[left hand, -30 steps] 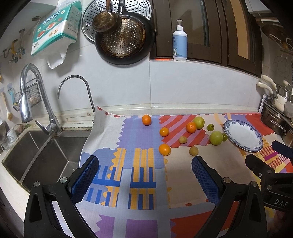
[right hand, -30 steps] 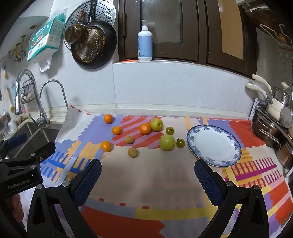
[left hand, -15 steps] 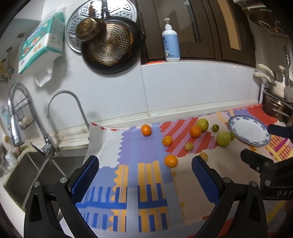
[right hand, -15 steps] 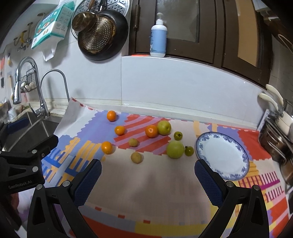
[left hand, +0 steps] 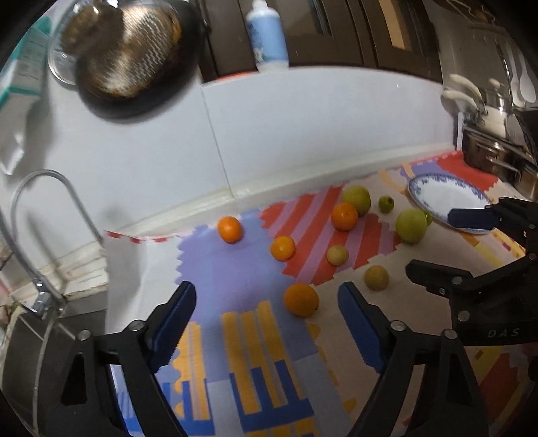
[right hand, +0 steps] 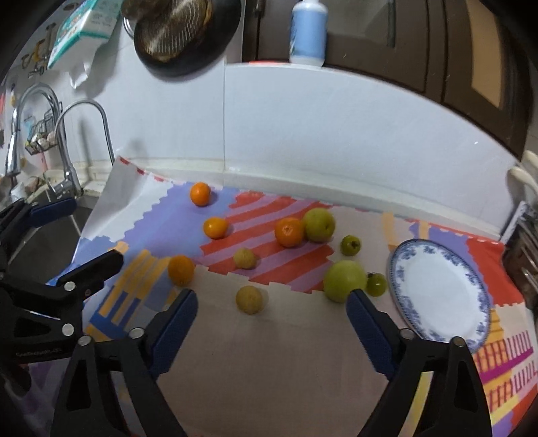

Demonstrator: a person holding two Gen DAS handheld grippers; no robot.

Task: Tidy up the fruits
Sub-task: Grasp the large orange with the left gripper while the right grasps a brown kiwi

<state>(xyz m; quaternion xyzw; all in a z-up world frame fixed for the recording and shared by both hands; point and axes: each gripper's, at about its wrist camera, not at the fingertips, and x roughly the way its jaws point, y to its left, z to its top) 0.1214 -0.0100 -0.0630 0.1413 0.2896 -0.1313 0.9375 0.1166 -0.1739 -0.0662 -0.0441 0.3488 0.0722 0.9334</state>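
Note:
Several fruits lie loose on a patterned mat [right hand: 285, 336]: oranges, such as the nearest one [left hand: 301, 299] [right hand: 181, 270], two yellowish fruits [right hand: 249, 299], two big green apples [right hand: 344, 281] [left hand: 411, 225] and small green fruits [right hand: 350, 244]. An empty blue-rimmed white plate [right hand: 440, 289] [left hand: 440, 198] lies at the right. My left gripper [left hand: 265, 302] is open and empty, just before the nearest orange. My right gripper [right hand: 272, 309] is open and empty, before a yellowish fruit and a green apple.
A sink with two taps [right hand: 84, 134] lies left of the mat. Pans [right hand: 181, 30] hang on the tiled wall, a soap bottle [right hand: 309, 30] stands on the ledge. Steel pots [left hand: 494, 151] stand at the far right.
Both grippers have moved forward and down toward the fruits, which now look larger. Both stay open. No fruit has moved.

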